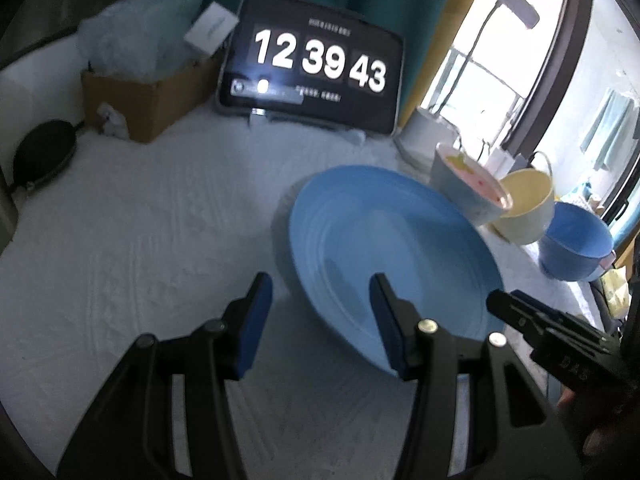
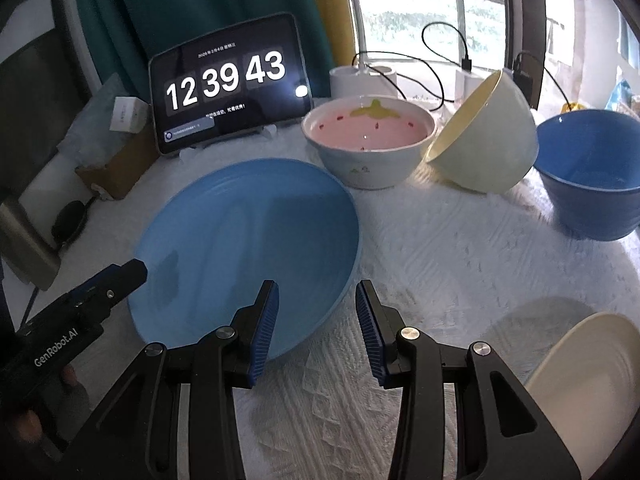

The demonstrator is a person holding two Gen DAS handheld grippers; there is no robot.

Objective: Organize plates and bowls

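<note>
A large blue plate [image 1: 396, 256] [image 2: 248, 248] lies on the white cloth. My left gripper [image 1: 320, 316] is open, its jaws on either side of the plate's left rim, one over the plate, one off it. My right gripper [image 2: 316, 320] is open, its jaws on either side of the plate's near right rim. Behind stand a pink-lined white bowl [image 2: 368, 144] [image 1: 472, 184], a cream bowl [image 2: 484, 140] [image 1: 528, 208] tipped on its side, and a blue bowl [image 2: 592, 172] [image 1: 576, 244]. A cream plate [image 2: 584, 392] lies at the near right.
A tablet clock [image 1: 316, 68] [image 2: 228, 80] stands at the back. A cardboard box [image 1: 140, 100] and a black round case [image 1: 44, 152] sit back left. A metal flask [image 2: 24, 240] stands at the left. Cables and white chargers [image 2: 424, 72] lie by the window.
</note>
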